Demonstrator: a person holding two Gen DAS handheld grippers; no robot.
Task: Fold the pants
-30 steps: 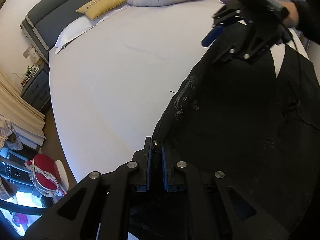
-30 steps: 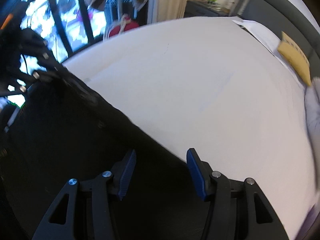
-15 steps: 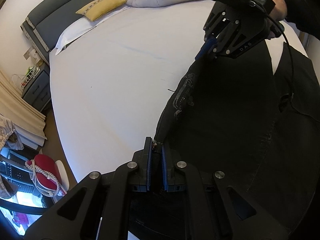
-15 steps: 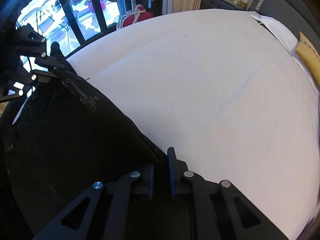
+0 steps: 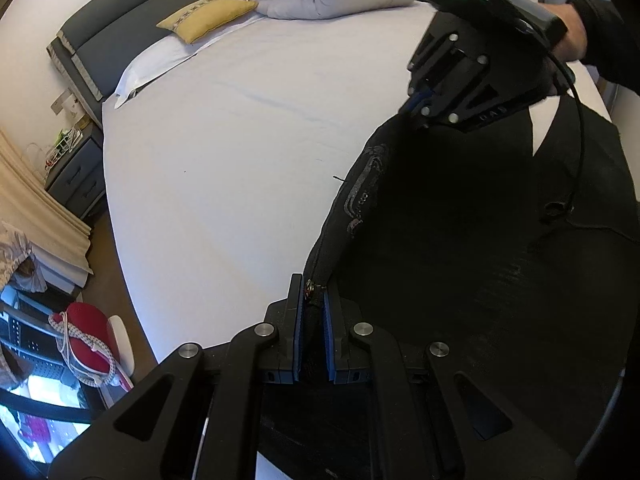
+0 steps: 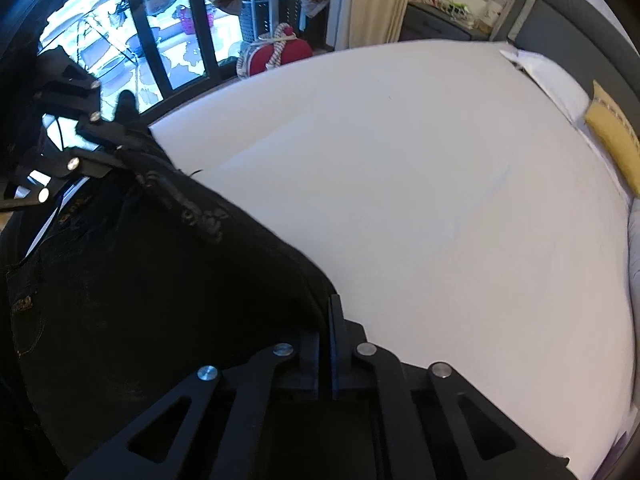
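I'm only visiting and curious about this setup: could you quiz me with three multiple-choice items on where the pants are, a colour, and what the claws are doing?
1. The pants lie
A. on the bed
B. on the floor
C. on a chair

2. The small cushion by the headboard is
A. red
B. yellow
C. green

3. The left claw is
A. wide open
B. shut on nothing
C. shut on the pants

Answers: A, dark cloth spreads over the white sheet; B, it shows yellow against the grey headboard; C, its blue pads pinch the pants' edge.

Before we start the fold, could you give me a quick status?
Left gripper and right gripper shut on black pants. Bed ahead clear.
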